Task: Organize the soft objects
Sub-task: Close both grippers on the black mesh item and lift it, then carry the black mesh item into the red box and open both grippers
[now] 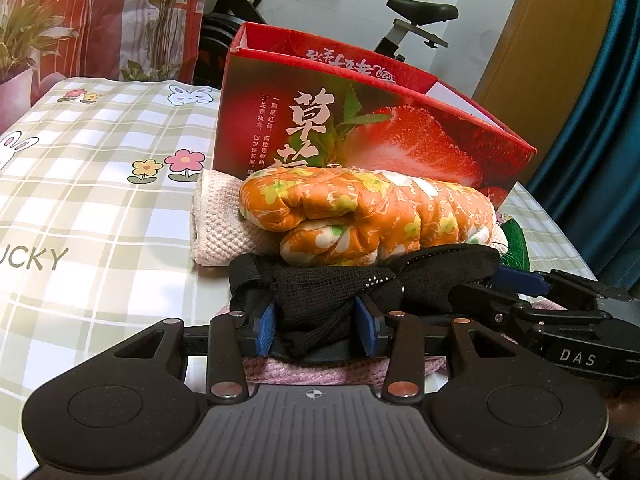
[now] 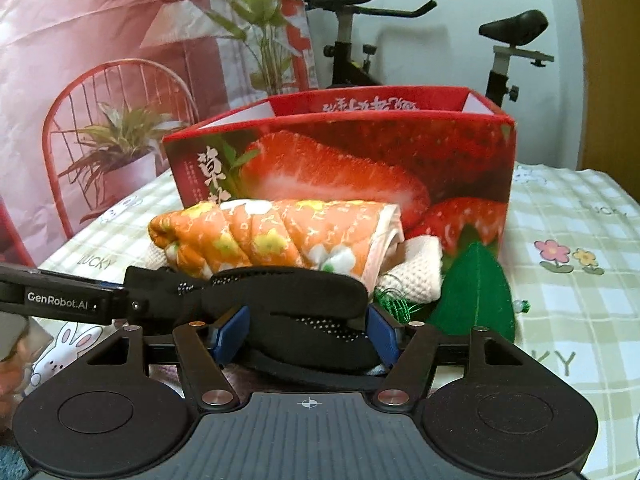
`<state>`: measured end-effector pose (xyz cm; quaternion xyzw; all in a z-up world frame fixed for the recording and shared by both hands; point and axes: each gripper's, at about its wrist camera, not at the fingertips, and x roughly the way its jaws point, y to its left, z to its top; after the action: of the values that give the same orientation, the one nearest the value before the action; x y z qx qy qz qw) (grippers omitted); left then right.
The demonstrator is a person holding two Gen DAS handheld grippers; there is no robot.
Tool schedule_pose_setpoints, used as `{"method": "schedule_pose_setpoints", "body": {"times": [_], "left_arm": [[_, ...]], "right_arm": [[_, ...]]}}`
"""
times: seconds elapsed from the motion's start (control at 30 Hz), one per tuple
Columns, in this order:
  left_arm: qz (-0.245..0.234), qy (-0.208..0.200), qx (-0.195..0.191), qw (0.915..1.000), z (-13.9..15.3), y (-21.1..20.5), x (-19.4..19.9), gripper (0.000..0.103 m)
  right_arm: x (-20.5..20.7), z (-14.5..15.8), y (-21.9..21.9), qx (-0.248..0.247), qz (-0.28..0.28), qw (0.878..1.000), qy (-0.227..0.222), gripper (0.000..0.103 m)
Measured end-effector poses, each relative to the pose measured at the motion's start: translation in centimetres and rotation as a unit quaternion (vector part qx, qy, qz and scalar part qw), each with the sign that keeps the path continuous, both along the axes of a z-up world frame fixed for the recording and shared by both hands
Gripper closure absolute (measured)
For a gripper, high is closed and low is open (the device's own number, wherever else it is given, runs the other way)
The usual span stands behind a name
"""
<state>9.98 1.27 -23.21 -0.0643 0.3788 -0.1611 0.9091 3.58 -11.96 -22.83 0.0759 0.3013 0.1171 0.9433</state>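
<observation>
A black mesh fabric item lies on a pink towel at the table's near side. My left gripper is shut on its left end. My right gripper is shut on its other end; it also shows at the right in the left wrist view. Behind lie an orange floral quilted roll and a cream waffle towel. An open red strawberry box stands behind them, also in the right wrist view.
A green felt leaf lies right of the pile, against the box. The table has a checked cloth with bunnies and flowers. An exercise bike, a red chair and potted plants stand beyond the table.
</observation>
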Motion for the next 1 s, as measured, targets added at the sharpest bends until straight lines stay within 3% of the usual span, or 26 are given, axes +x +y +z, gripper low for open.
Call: {"method": "schedule_pose_setpoints", "body": {"times": [0.57, 0.93, 1.0], "left_arm": [[0.000, -0.001, 0.000, 1.0000, 0.0, 0.0, -0.1, 0.058], [-0.001, -0.003, 0.001, 1.0000, 0.0, 0.0, -0.1, 0.058], [-0.001, -0.003, -0.001, 1.0000, 0.1, 0.1, -0.1, 0.058]], "right_arm": [[0.0, -0.3, 0.9, -0.001, 0.031, 0.999, 0.010, 0.047], [-0.1, -0.1, 1.1, 0.008, 0.056, 0.998, 0.005, 0.085], [-0.2, 0.1, 1.2, 0.007, 0.058, 0.998, 0.001, 0.087]]}}
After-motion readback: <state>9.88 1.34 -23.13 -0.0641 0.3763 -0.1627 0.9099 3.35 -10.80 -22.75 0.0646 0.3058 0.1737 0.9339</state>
